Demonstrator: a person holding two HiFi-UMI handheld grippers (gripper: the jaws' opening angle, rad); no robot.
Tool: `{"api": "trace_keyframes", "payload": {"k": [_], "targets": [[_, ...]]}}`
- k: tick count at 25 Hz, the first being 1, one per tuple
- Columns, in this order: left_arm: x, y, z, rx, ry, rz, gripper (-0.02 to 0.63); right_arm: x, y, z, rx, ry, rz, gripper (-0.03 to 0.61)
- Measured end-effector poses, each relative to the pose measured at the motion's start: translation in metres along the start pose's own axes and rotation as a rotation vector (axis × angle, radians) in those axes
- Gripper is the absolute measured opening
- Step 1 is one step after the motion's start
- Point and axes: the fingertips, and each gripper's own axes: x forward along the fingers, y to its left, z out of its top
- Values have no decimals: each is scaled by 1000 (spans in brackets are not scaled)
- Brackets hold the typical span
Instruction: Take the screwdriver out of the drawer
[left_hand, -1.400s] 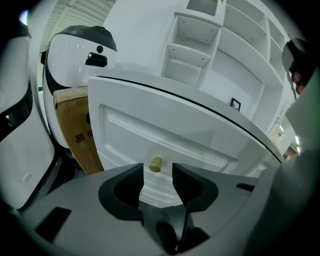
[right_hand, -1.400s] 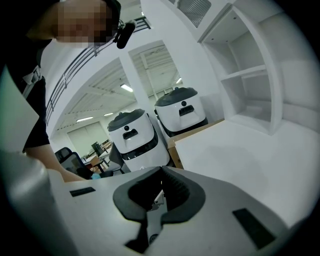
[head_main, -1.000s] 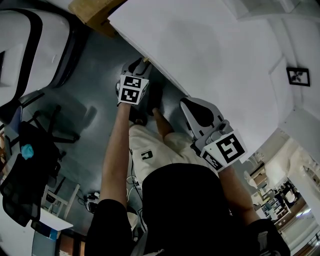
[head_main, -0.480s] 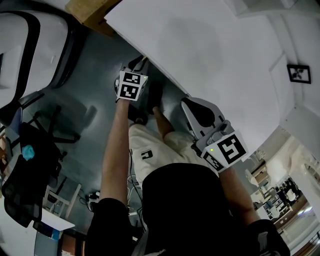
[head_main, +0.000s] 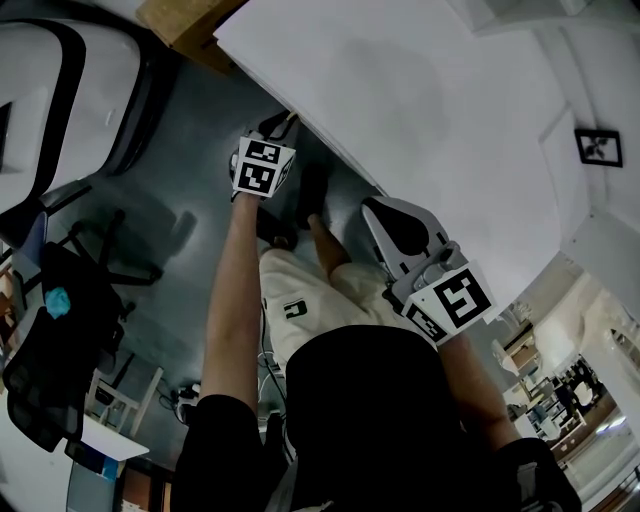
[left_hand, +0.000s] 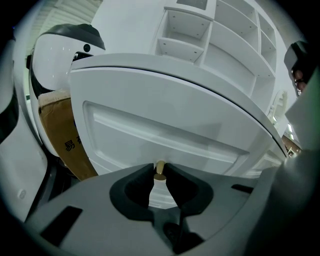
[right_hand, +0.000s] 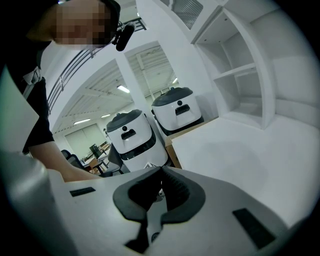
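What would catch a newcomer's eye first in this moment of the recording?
The left gripper, low in the left gripper view, whose jaws have just been closing onto the small tan knob of the white drawer front. Next, the right gripper, shut and empty, at the edge of the white tabletop.

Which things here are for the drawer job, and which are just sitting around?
For the job: drawer front; its knob, between the jaws of the left gripper, which have just been closing on it. The screwdriver is not in view.
Just lying about: cardboard box; white robots; shelves.
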Motion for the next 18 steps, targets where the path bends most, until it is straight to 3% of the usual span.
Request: {"api": "trace_keyframes", "payload": {"k": [12, 18], "targets": [[-15, 3, -13, -60, -11, 12, 89, 0, 4, 6, -6, -9, 14, 18], [-34, 7, -30, -49, 9, 37, 89, 7, 15, 6, -13, -2, 41, 18]]}}
